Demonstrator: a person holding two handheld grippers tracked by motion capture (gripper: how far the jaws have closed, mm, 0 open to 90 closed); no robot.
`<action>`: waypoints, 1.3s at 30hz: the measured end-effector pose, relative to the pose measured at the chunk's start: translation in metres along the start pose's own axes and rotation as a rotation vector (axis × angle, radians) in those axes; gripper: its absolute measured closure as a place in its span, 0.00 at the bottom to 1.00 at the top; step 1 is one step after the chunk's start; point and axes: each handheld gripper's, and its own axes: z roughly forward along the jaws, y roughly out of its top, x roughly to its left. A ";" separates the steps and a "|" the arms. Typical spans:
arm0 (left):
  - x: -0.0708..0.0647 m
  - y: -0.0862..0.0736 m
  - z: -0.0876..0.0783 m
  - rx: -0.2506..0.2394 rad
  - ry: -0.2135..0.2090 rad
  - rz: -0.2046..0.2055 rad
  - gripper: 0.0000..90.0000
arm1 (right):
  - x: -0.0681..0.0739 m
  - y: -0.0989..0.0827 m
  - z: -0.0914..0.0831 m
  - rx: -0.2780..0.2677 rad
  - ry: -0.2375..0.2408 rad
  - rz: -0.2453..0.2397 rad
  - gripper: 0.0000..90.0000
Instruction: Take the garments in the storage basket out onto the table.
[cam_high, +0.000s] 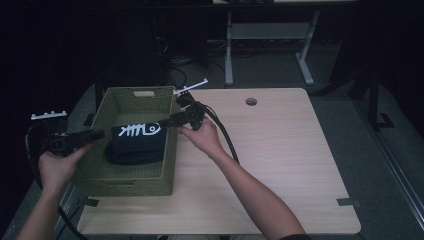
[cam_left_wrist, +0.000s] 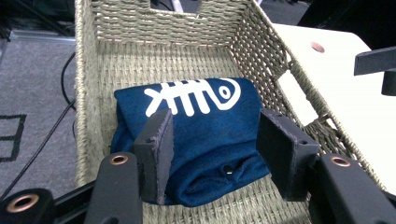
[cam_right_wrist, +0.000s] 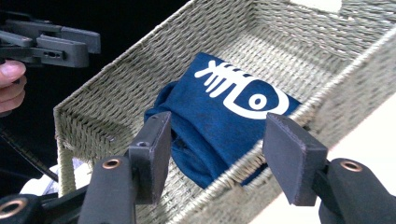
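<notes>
Lying folded on the floor of the woven basket (cam_high: 165, 172), the navy garment (cam_high: 137, 145) shows its white fishbone print upward. Both the left gripper (cam_high: 100, 133) and right gripper (cam_high: 164, 122) hover above it, jaws apart and empty.

- A dark navy folded cloth (cam_left_wrist: 205, 135) bears a white fish-skeleton print (cam_left_wrist: 191, 97) and lies in a woven basket (cam_high: 112, 172) of pale olive-green.
- The left gripper (cam_left_wrist: 212, 151) and the right gripper (cam_right_wrist: 219, 158) are black, with dark grey pads on their jaws and copper-coloured rivets.
- The table (cam_high: 285, 160) is light wood-grain, with a round grey hole near its far edge and black tape at its near corners.
- The floor (cam_high: 385, 165) is grey; the far background is black.
</notes>
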 end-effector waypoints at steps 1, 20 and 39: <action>-0.001 0.000 0.001 -0.001 -0.007 0.001 0.50 | -0.002 -0.001 -0.002 -0.001 -0.004 0.006 0.45; -0.017 -0.008 0.004 -0.095 -0.156 -0.042 0.39 | -0.029 -0.017 -0.038 -0.033 -0.064 0.036 0.38; -0.042 -0.007 0.007 -0.115 -0.217 0.001 0.36 | -0.058 -0.044 -0.078 -0.048 -0.146 0.091 0.35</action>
